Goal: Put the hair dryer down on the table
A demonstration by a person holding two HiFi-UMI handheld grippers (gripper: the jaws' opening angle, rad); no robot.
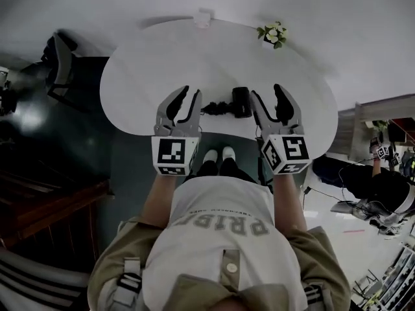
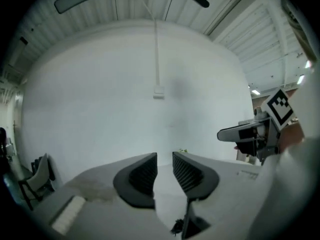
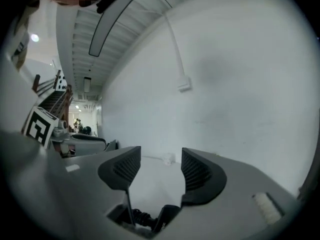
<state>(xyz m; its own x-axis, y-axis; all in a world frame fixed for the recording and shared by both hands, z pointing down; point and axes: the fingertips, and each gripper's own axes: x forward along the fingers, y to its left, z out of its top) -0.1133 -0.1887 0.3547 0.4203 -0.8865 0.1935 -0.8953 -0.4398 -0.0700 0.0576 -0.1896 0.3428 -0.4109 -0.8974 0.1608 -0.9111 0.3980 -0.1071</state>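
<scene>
The black hair dryer (image 1: 241, 101) lies on the round white bench (image 1: 155, 63), between the two grippers and just beside the right gripper (image 1: 268, 97). The left gripper (image 1: 187, 101) has its fingers a narrow gap apart. The right gripper's fingers are spread wider, and nothing sits between either pair.

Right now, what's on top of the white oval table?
Black hair dryer with cord; small white-flowered plant at far edge. Hidden under left gripper and right gripper: part of its near side.
</scene>
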